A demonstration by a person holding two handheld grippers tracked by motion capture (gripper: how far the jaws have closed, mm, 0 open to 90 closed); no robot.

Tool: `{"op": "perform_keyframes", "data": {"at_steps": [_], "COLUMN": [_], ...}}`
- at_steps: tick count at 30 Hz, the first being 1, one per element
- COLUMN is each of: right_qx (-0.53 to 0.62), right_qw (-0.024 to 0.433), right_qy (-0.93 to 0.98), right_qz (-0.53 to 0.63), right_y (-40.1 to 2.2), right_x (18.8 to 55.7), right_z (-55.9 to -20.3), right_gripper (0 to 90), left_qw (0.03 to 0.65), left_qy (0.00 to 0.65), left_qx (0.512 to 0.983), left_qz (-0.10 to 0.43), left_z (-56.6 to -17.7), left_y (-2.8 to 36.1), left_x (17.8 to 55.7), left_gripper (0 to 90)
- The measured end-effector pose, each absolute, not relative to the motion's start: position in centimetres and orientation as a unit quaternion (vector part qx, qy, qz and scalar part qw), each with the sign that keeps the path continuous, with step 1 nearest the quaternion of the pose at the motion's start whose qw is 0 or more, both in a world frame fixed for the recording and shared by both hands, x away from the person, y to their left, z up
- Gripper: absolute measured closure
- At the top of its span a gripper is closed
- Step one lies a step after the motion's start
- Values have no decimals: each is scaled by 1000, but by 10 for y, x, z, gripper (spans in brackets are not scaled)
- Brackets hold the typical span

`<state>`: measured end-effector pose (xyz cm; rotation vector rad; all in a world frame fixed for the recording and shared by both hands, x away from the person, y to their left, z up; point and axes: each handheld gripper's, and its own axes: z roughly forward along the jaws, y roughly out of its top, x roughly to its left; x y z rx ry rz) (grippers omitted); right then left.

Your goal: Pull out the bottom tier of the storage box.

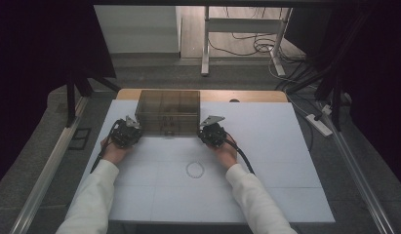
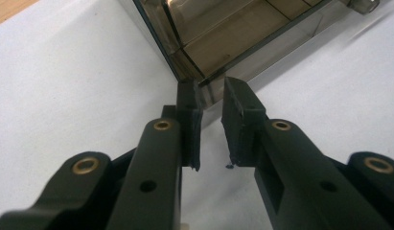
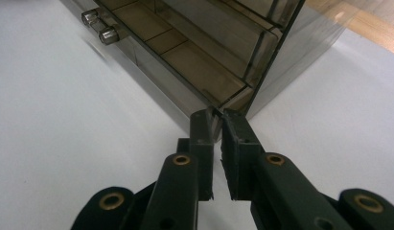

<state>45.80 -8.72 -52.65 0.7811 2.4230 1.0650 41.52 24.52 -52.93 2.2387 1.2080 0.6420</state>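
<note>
Fingers [image 3: 233, 143] of the right gripper [image 1: 211, 132] pinch the smoky drawer box [image 1: 168, 111] at its front corner; the left gripper [image 2: 214, 103] nips the opposite corner. Box sits mid-surface [image 1: 266, 161]. Best to move both hands together, level, so the box cannot twist.

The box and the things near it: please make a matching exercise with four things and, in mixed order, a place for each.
Things:
1. box
2. ring
3. left gripper
4. right gripper

Places:
A. at the box's front right corner
B. on the sheet between the two forearms
C. at the far middle of the table
D. at the box's front left corner

Pairs: 1-C, 2-B, 3-D, 4-A
</note>
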Motion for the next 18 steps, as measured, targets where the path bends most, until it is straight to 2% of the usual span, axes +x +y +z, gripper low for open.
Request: {"op": "perform_keyframes", "data": {"at_steps": [18], "right_qx": [273], "right_qw": [186], "right_qy": [865], "right_qz": [377], "right_y": [-89], "right_x": [451], "right_z": [-526], "right_gripper": [831], "left_qw": [250], "left_qy": [442], "left_qx": [829], "left_qz": [236], "left_z": [-529], "left_y": [244], "left_x": [408], "left_gripper": [769]}}
